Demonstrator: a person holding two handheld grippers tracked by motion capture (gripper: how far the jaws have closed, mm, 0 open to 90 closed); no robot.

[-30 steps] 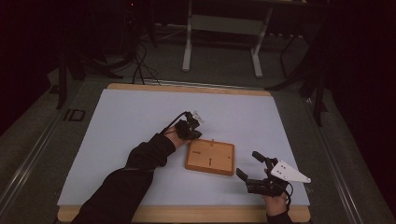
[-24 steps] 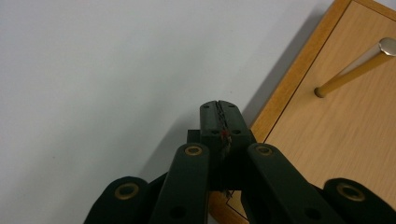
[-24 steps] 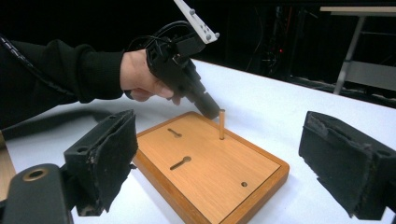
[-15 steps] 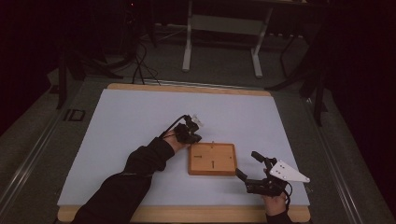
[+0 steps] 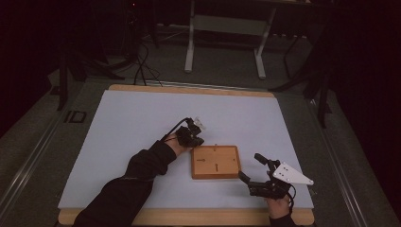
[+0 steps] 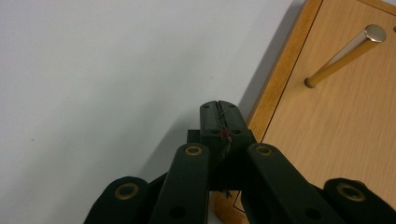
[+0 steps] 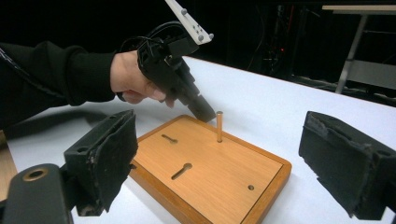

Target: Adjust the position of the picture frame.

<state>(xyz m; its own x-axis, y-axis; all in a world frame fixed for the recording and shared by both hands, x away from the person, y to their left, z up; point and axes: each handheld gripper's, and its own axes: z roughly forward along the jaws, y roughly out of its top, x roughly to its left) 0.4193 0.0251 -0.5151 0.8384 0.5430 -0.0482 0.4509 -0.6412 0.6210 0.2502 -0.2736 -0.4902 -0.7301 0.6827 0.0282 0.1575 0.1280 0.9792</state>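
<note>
Wooden board (image 5: 215, 162) w/ peg on white table (image 5: 132, 123); dark room; left hand-held gripper (image 5: 196, 140) together, right (image 5: 250, 166) apart.

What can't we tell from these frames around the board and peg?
- Left gripper tip against the board edge: touching or just clear, unclear. Its jaws cover the spot in the left gripper view; too small in the high view.
- Peg seating depth: hidden inside the board.
- Keyhole slots: depth unreadable, dark inside.
- Board's near corner: cut off by the bottom edge and the right gripper in the right gripper view.
</note>
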